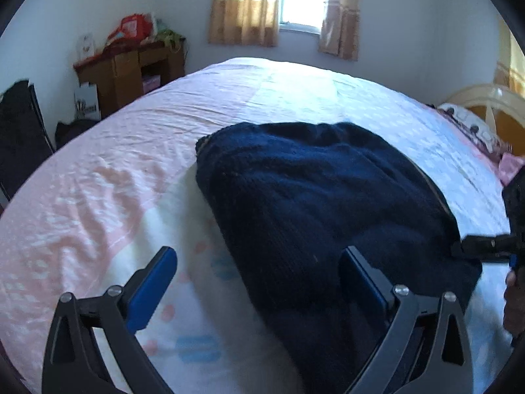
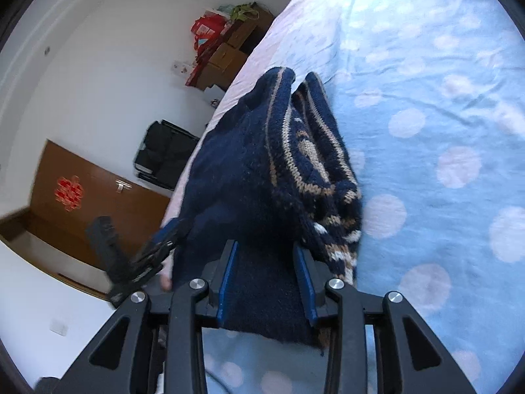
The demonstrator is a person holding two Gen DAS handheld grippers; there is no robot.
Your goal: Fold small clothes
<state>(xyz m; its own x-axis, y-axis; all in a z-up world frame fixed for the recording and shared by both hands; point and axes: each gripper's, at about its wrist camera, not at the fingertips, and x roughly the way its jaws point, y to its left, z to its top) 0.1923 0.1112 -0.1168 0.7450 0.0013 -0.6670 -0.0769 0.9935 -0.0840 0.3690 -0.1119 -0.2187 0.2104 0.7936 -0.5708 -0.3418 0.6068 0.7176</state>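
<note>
A dark navy knitted sweater [image 1: 315,197] lies bunched on the bed; the right wrist view shows its tan and white pattern [image 2: 308,157]. My left gripper [image 1: 259,262] is open just above the bed, its right finger over the sweater's near edge and its left finger over bare sheet. My right gripper [image 2: 264,256] is closed on a thick fold of the sweater, which fills the gap between its blue pads. The right gripper also shows in the left wrist view [image 1: 485,246], clamped on the sweater's right edge. The left gripper shows in the right wrist view [image 2: 157,249] at the sweater's left side.
The bed has a pink, white and blue dotted sheet [image 1: 98,190]. A wooden desk with bags [image 1: 131,65] stands by the far wall under a curtained window [image 1: 295,0]. A dark chair [image 1: 19,131] is at left, a headboard and pillows [image 1: 485,121] at right, a brown door [image 2: 92,197].
</note>
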